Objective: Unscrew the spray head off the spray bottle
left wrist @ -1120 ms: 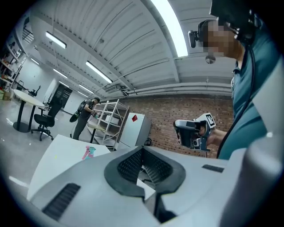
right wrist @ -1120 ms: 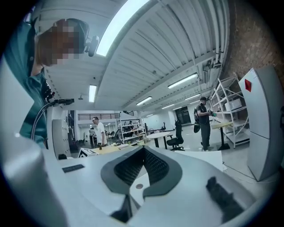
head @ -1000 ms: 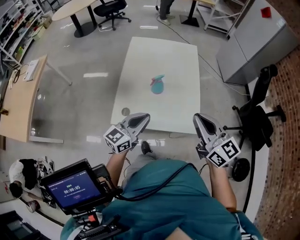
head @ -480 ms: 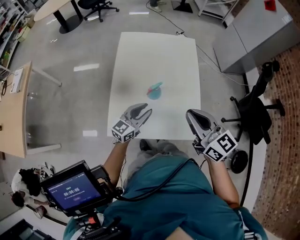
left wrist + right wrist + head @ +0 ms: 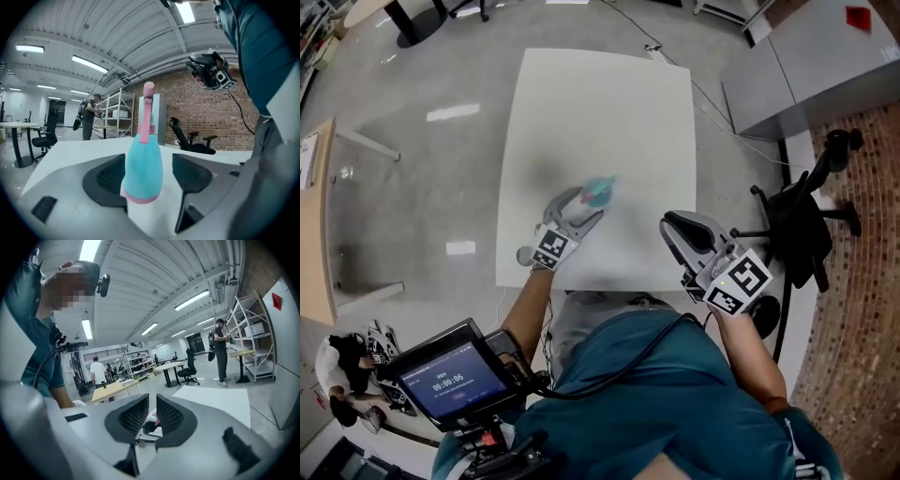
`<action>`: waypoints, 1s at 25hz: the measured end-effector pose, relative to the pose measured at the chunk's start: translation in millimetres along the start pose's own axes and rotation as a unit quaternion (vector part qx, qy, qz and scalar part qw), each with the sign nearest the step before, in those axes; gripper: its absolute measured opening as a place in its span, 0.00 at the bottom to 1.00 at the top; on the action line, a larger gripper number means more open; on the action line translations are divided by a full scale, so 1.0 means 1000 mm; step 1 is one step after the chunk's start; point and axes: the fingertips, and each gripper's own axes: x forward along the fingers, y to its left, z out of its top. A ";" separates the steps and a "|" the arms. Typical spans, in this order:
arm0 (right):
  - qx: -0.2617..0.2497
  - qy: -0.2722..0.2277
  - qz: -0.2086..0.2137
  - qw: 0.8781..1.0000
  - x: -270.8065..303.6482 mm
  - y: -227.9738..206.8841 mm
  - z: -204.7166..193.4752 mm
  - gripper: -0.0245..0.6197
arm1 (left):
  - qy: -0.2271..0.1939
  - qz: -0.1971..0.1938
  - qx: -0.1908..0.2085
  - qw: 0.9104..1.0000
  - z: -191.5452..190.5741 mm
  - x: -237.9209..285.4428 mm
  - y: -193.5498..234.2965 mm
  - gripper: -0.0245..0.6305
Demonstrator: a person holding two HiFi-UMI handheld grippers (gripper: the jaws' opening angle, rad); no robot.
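Observation:
A teal spray bottle with a pink spray head stands upright on the white table. My left gripper has reached it. In the left gripper view the bottle body stands between the two pads of the left gripper; its jaws have just been opening and stand apart, with a gap showing at the right pad. My right gripper hovers over the table's near right edge, apart from the bottle. The right gripper has just opened to a narrow slit with nothing between its pads.
A black office chair and a grey cabinet stand right of the table. A wooden desk is at the far left. A screen device hangs at the person's chest. A person stands by shelves far off.
Both grippers moved forward and down over the table. The left one went from the near edge up to the bottle, and its jaws spread around it. The right gripper advanced less.

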 end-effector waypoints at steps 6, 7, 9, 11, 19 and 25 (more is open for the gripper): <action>0.014 0.052 0.003 0.999 0.038 -0.042 -0.036 0.10 | -0.003 -0.010 0.040 0.999 -0.018 0.050 0.004 0.73; 0.014 0.062 0.003 0.998 0.047 -0.050 -0.044 0.11 | -0.004 -0.014 0.045 0.999 -0.020 0.057 0.005 0.76; 0.011 0.077 0.007 0.997 0.061 -0.059 -0.055 0.15 | -0.009 -0.023 0.060 0.998 -0.014 0.065 0.006 0.76; -0.006 0.088 0.014 0.996 0.072 -0.058 -0.060 0.19 | -0.012 -0.028 0.074 0.997 -0.007 0.068 0.005 0.76; -0.193 0.160 0.084 0.964 0.114 -0.038 -0.062 0.30 | -0.020 -0.074 0.078 0.994 0.008 0.072 -0.004 0.74; -0.278 0.225 0.148 0.922 0.140 -0.028 -0.091 0.30 | -0.003 -0.102 0.065 0.993 0.006 0.075 -0.016 0.66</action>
